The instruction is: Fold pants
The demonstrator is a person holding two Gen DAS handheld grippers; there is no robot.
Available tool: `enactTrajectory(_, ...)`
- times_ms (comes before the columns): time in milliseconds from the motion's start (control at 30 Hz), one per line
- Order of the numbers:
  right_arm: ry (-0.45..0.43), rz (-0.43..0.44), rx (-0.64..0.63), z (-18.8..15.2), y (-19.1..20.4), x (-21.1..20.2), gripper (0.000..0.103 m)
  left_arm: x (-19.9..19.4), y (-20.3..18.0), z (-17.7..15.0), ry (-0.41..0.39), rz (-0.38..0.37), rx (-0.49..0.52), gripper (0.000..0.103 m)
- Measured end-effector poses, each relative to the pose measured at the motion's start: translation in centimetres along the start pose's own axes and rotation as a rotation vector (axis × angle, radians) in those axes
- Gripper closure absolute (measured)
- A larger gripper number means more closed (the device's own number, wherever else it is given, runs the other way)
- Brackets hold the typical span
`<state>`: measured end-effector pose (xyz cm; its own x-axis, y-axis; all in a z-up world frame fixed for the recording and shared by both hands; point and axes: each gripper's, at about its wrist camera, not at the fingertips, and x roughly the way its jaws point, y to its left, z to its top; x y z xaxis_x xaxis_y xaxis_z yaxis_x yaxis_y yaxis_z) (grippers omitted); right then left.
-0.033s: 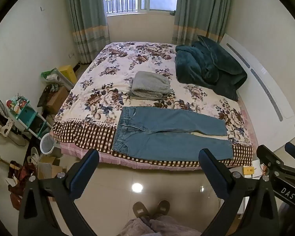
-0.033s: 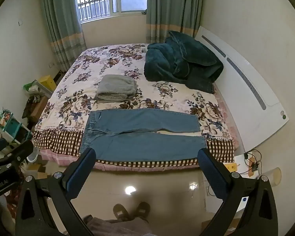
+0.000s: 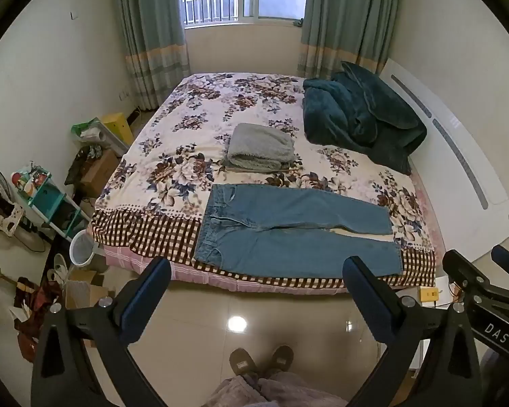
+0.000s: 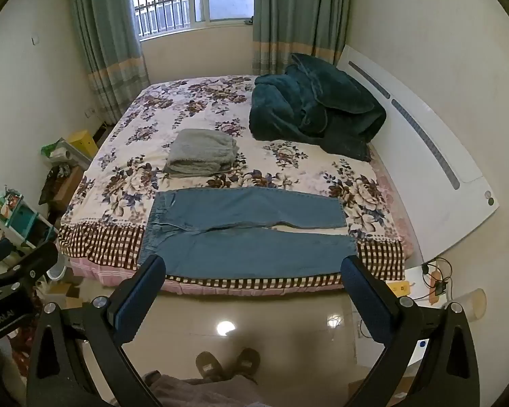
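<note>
Blue jeans [image 3: 288,234] lie flat and spread out on the near edge of a floral bed [image 3: 193,129], waistband to the left, legs to the right. They also show in the right wrist view [image 4: 241,234]. My left gripper [image 3: 256,271] is open and empty, held above the floor in front of the bed. My right gripper [image 4: 252,269] is open and empty too, at about the same distance. Neither touches the jeans. The right gripper's body shows at the right edge of the left wrist view.
A folded grey garment [image 3: 261,147] lies behind the jeans. A dark green blanket [image 3: 359,118] is heaped at the far right by the white headboard [image 3: 458,156]. Clutter and a shelf [image 3: 44,200] stand left of the bed. Shiny floor and slippered feet [image 3: 261,361] are below me.
</note>
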<state>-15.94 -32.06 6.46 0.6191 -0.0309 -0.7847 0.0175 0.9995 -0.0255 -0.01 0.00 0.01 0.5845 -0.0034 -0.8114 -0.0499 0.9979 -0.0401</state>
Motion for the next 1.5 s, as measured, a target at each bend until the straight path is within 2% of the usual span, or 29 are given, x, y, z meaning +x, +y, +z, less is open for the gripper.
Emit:
enactTrajectory(300,-0.008,-0.021,-0.014,-0.2,0.2,-0.1,0.0,0.0,0.0,0.0,-0.002,0.005,0.002,0.0)
enactTrajectory(333,-0.005,0.004,0.005,0.4,0.5,-0.2,0.0,0.0,0.0,0.0,-0.003,0.006,0.003,0.0)
enactTrajectory(667,-0.007,-0.001,-0.003,-0.1,1.5,-0.2,0.0,0.0,-0.1,0.0,-0.008,0.008,0.004,0.0)
enactTrajectory(800,-0.01,-0.003,-0.005,0.0,2.4,-0.8,0.0,0.3,-0.3,1.0,-0.006,0.011,0.003,0.0)
enactTrajectory(1367,-0.015,-0.008,-0.008,1.1,1.5,-0.6,0.0,0.3,-0.2,0.7,-0.012,0.008,0.005,0.0)
enactTrajectory(1433,-0.017,-0.01,-0.009,1.0,1.6,-0.6,0.0,-0.6,-0.9,1.8,-0.011,0.007,0.006,0.0)
enactTrajectory(1500,-0.018,-0.011,-0.01,1.1,1.5,-0.5,0.0,-0.8,-1.1,1.4,-0.011,0.006,0.004,0.0)
